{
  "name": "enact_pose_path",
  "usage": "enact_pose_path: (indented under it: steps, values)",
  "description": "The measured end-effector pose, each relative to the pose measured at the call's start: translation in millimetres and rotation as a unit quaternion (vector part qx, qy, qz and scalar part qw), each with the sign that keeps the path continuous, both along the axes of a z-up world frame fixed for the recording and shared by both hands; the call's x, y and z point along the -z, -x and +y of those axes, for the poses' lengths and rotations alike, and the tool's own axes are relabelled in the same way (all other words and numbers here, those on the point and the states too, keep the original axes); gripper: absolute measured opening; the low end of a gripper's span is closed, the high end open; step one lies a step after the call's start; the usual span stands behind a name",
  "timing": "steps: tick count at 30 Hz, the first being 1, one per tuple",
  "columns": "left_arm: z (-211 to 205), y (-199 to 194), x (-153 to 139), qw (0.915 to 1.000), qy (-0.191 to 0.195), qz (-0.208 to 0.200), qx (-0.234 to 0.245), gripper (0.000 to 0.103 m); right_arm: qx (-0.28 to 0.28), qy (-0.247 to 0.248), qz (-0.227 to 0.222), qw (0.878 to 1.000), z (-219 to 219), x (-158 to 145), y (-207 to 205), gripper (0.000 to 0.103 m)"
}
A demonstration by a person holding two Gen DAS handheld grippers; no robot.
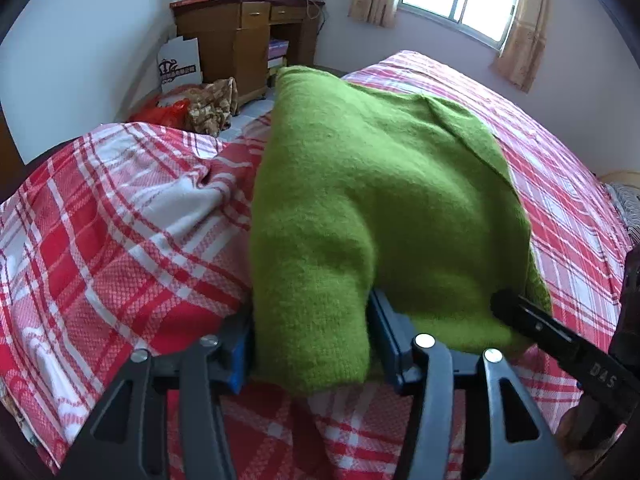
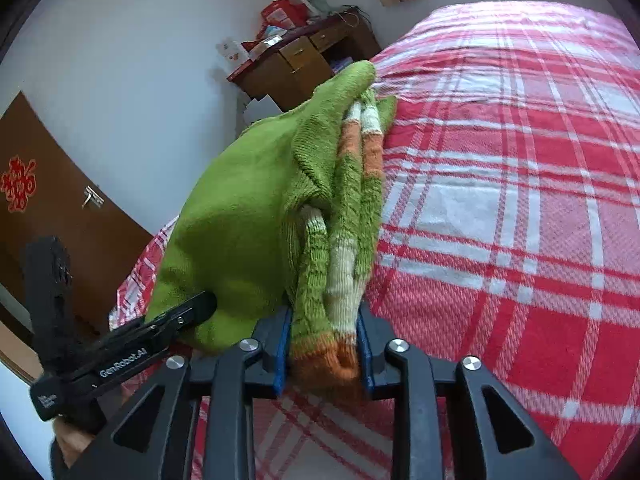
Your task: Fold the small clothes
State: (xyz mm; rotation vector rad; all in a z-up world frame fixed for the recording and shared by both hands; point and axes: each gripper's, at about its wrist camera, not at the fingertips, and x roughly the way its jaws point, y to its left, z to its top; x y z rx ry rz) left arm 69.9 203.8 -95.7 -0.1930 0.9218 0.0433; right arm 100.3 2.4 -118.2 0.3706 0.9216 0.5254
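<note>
sweater (image 1: 360, 200): folded green knit, lifted off plaid bed (image 1: 120, 240), long axis runs away frm both claws.
L gripper (image 1: 310, 344): clenched on plain bundle edge.
R gripper (image 2: 322, 348): clenched on striped cuff end, just beside L.

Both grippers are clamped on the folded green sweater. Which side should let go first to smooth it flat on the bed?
Left, probably. The left hand-held gripper pinches only a plain green fold of the green sweater. The right hand-held gripper clamps the stacked striped cuffs; releasing there would likely let the layers splay.
</note>
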Motion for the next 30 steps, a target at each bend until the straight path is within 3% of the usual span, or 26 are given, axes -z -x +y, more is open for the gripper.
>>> enact_pose_path:
  steps: [3, 5, 7, 10, 15, 18, 23, 30]
  values:
    - [-3.4, 12.5, -3.0, 1.0000, -0.001, 0.002, 0.005, 0.056, 0.012, 0.024, -0.007, 1.000, -1.7, -9.8, 16.3, 0.042]
    - [-7.6, 22.7, -4.7, 1.0000, -0.001, 0.004, 0.002, 0.056, 0.029, 0.056, -0.026, 0.998, -4.2, -14.3, 26.8, 0.056]
    - [-14.9, 32.7, -6.1, 0.9998, -0.021, 0.002, 0.002, 0.056, 0.042, 0.086, -0.042, 0.995, -4.2, -15.9, 37.9, 0.059]
    - [-28.2, 48.0, -5.2, 0.9982, -0.058, 0.008, 0.014, 0.056, 0.045, 0.115, -0.047, 0.991, -5.8, -14.6, 46.0, 0.060]
    - [-30.9, 74.2, -6.9, 0.9984, -0.047, 0.025, 0.019, 0.056, 0.048, 0.170, -0.042, 0.983, -3.0, -17.5, 70.4, 0.060]
    - [-35.6, 86.6, -14.9, 0.9961, -0.086, 0.013, 0.009, 0.073, 0.055, 0.173, -0.025, 0.983, -5.7, -17.1, 86.3, 0.060]
    - [-45.0, 113.7, -29.7, 0.9925, -0.120, -0.017, 0.015, 0.074, 0.069, 0.178, -0.005, 0.982, -6.9, -21.7, 112.3, 0.060]
    - [-60.8, 129.6, -45.2, 0.9952, -0.092, -0.016, 0.028, 0.076, 0.099, 0.174, -0.008, 0.980, -14.0, -44.1, 144.4, 0.060]
